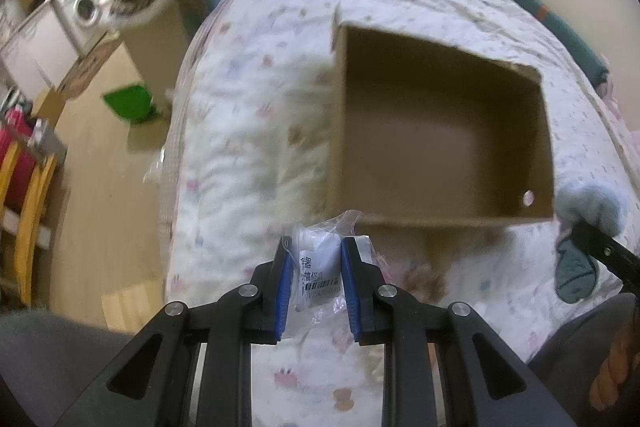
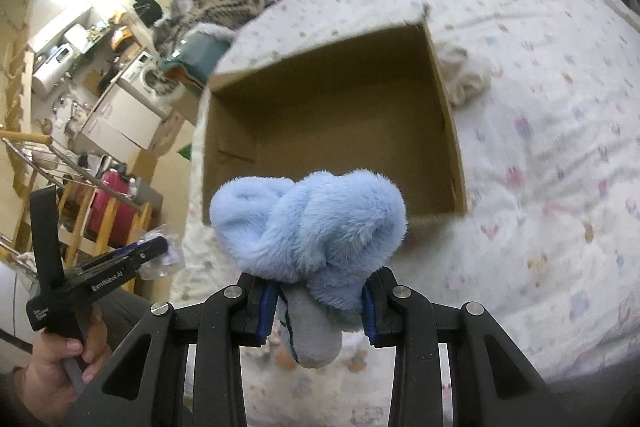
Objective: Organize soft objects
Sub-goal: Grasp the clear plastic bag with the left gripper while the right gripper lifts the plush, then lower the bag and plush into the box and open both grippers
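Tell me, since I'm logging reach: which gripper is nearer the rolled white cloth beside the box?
Right, probably. The right gripper faces the box with the white cloth beyond its far corner; the left gripper sits further left.

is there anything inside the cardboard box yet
No, the cardboard box shows only its bare brown floor and walls in the left wrist view.

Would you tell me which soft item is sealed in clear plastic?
The white packet in the left gripper; the blue plush and cream cloth are bare.
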`<state>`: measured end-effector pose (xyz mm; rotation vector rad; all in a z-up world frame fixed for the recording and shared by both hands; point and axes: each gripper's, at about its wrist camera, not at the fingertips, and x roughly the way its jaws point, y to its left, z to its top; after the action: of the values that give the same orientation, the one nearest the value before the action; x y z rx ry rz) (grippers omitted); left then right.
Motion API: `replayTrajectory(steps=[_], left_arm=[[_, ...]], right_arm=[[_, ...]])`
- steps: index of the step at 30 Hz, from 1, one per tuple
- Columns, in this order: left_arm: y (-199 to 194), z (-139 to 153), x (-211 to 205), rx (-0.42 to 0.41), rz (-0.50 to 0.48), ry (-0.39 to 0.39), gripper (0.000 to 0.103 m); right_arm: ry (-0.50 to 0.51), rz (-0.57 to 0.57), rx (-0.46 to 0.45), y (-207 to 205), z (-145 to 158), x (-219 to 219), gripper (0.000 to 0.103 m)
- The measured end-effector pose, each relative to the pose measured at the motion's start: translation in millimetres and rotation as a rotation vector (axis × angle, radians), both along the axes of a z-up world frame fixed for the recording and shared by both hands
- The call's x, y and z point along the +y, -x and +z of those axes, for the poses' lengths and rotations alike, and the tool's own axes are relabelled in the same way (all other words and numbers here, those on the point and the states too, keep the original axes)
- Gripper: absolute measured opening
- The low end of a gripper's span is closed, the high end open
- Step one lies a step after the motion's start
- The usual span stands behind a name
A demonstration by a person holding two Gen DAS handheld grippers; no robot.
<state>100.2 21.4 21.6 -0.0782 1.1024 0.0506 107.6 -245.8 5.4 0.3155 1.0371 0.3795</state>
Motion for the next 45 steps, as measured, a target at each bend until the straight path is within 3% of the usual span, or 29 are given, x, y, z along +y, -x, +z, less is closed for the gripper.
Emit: replayTrajectory(steps=[8, 16, 19, 25, 29, 35, 45], left_arm=[[-40, 13, -23, -0.090, -0.069, -0.012, 0.021], [-66, -23, -41, -0.167, -0.126, -0.021, 0.021], [-71, -37, -44, -0.142, -0.118, -0.024, 0.021], [-77, -51, -44, -0.098, -0.126, 0.020, 0.021], [-75, -53, -49, -0.107, -0.146, -0.008, 0.021], [-75, -55, -48, -0.096, -0.140, 0.009, 0.021], [-74, -51, -48, -0.107, -0.131, 0.006, 0.023]], right_arm=[[0.018, 0.023, -0.074, -31, 7, 12, 0.036], [0.042, -0.019, -0.052, -54, -32, 14, 0.036], [0.059, -0.020, -0.008, -58, -49, 17, 0.036], [0.101, -0.007, -0.022, -58, -53, 24, 0.041], [0.115, -0.003, -0.025, -59, -54, 27, 0.043], [0.124, 0.004, -0.034, -58, -54, 29, 0.047], [0.162, -0.007, -0.043, -58, -55, 33, 0.061]])
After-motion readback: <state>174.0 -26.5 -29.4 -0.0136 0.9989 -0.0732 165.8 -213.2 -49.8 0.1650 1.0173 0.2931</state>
